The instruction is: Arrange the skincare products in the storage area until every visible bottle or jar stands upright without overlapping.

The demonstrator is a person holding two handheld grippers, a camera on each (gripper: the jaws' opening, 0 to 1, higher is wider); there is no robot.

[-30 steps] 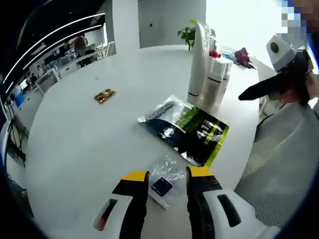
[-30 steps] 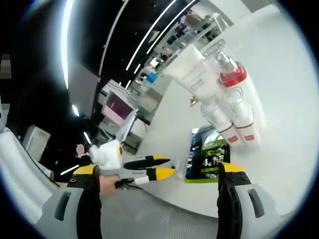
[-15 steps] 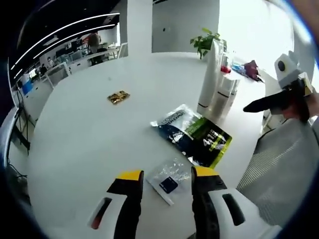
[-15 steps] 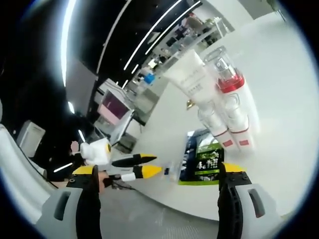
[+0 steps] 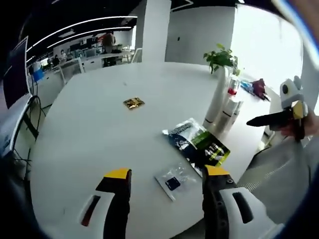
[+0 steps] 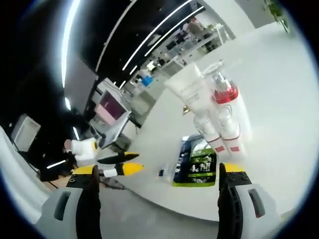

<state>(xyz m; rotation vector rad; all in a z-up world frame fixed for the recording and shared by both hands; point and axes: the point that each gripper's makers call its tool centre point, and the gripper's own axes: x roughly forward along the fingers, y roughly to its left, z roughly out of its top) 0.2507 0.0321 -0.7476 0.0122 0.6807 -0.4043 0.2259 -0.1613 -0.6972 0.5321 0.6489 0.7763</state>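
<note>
- Left yellow-tipped two-jaw gripper (image 5: pixel 167 175): jaws wide apart, holding nothing, hovering above the near edge of the round white table (image 5: pixel 94 129).
- Right yellow-tipped two-jaw gripper (image 6: pixel 157 172): jaws wide apart too, empty, off the table edge.
- Step in hand, as a guess: between grasps, both tools off the products; either checking the result or lining up the next pick.
- Just ahead of the left jaws, at 12 o'clock between the tips: small clear plastic sachet with a dark blue square (image 5: pixel 172 180), lying flat.
- Beyond that, 1 o'clock: dark foil pouch with a green-and-yellow label (image 5: pixel 199 145), also flat, not touching the sachet.
- Further out, 1–2 o'clock: cluster of skincare products — tall white squeeze tube (image 5: pixel 216 99), white bottles with red bands (image 5: pixel 231 110) — all upright, packed close, near the far-right table edge.
- In the right gripper view, same cluster at 12–1 o'clock: white tube (image 6: pixel 192 97), clear-capped red-collared pump bottle (image 6: pixel 224 94), lower white bottles (image 6: pixel 223 130); well apart from the jaws. Whether they touch each other: cannot tell.
- Small gold-wrapped item (image 5: pixel 133 103) at 11 o'clock in the left gripper view, alone mid-table.
- Green potted plant (image 5: pixel 222 56) behind the cluster.
- Next move, if flat packs count as targets: left gripper down onto the sachet or pouch, narrow the jaws on an edge, then stand it by the cluster without knocking the bottles. Thin flat film likely hard to pinch off the tabletop.
</note>
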